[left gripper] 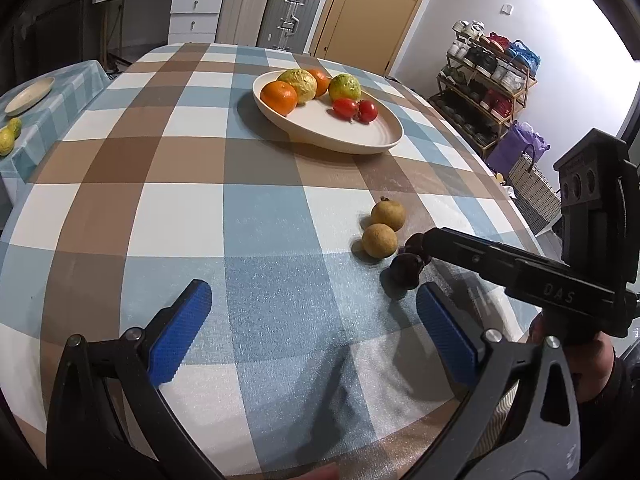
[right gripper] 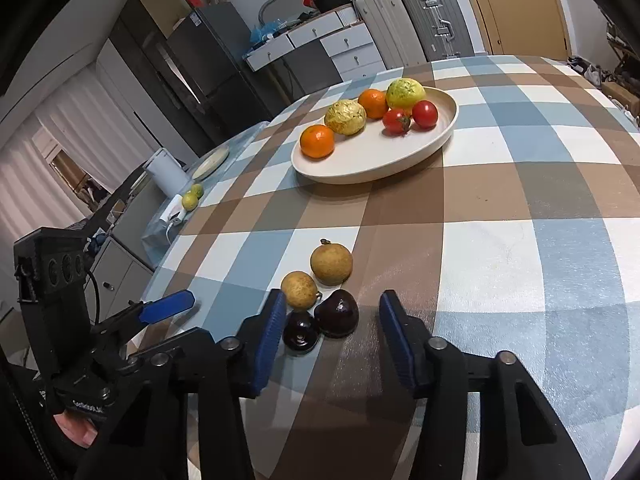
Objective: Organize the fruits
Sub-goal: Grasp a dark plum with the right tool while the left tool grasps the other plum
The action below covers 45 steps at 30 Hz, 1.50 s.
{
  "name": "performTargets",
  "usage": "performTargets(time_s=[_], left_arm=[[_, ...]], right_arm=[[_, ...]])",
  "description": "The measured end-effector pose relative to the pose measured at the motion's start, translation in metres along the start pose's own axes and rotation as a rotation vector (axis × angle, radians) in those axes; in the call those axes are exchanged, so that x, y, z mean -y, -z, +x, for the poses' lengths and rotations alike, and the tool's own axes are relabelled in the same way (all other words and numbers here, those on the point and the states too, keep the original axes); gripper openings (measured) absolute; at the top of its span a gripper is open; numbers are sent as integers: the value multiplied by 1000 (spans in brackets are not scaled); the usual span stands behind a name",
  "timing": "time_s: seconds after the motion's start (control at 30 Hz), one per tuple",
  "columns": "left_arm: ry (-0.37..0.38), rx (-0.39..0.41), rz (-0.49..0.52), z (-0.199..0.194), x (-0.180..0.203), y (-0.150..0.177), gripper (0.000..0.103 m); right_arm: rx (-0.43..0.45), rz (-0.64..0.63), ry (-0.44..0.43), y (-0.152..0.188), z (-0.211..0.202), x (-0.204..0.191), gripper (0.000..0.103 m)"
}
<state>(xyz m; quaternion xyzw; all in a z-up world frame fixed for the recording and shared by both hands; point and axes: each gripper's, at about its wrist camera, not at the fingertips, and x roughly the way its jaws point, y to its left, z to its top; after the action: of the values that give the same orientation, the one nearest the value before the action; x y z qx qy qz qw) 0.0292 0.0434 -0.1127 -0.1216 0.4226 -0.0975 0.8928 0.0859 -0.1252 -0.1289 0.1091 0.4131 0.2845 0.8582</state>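
Note:
A cream oval plate (left gripper: 360, 142) (right gripper: 360, 172) on the checked tablecloth holds two oranges (left gripper: 279, 97), two yellow-green citrus fruits (left gripper: 298, 80) and two tomatoes (left gripper: 355, 109). Two tan round fruits (right gripper: 331, 263) (left gripper: 380, 240) and two dark purple fruits (right gripper: 337, 313) (left gripper: 406, 270) lie on the cloth in front of it. My right gripper (right gripper: 332, 336) is open, its blue pads either side of the dark fruits. My left gripper (left gripper: 312, 332) is open and empty over the cloth, left of these fruits. The right gripper's body (left gripper: 520, 276) shows in the left wrist view.
A side table at the left carries a small plate (left gripper: 30, 96) and two green-yellow fruits (left gripper: 8, 136). Drawers, suitcases (left gripper: 288, 12) and a door stand behind the table. A shoe rack (left gripper: 488, 84) and bags stand at the right.

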Motion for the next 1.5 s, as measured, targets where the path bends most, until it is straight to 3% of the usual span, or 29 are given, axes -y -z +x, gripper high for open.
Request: performTargets(time_s=[0.27,0.73,1.03,1.13,1.27,1.4,1.5], left_arm=[[8,-26,6,9,4,-2,102],[-16,-93,62,39,40,-12,102],[-36,-118,11,55,54,-22,98],[-42,-122,12,56,59,-24,80],[-83,-134,95,59,74,-21,52],[-33,-151,99,57,81,-21,25],[-25,-150,116,53,85,-19,22]], right_arm=[[-27,4,-18,2,6,2,23],[82,6,-56,0,-25,19,22],[111,11,-59,0,-42,39,22],[119,11,-65,0,-45,43,22],[130,4,-68,-2,-47,45,22],[135,-4,-77,-1,-49,44,22],[135,-4,-79,0,-50,45,22]])
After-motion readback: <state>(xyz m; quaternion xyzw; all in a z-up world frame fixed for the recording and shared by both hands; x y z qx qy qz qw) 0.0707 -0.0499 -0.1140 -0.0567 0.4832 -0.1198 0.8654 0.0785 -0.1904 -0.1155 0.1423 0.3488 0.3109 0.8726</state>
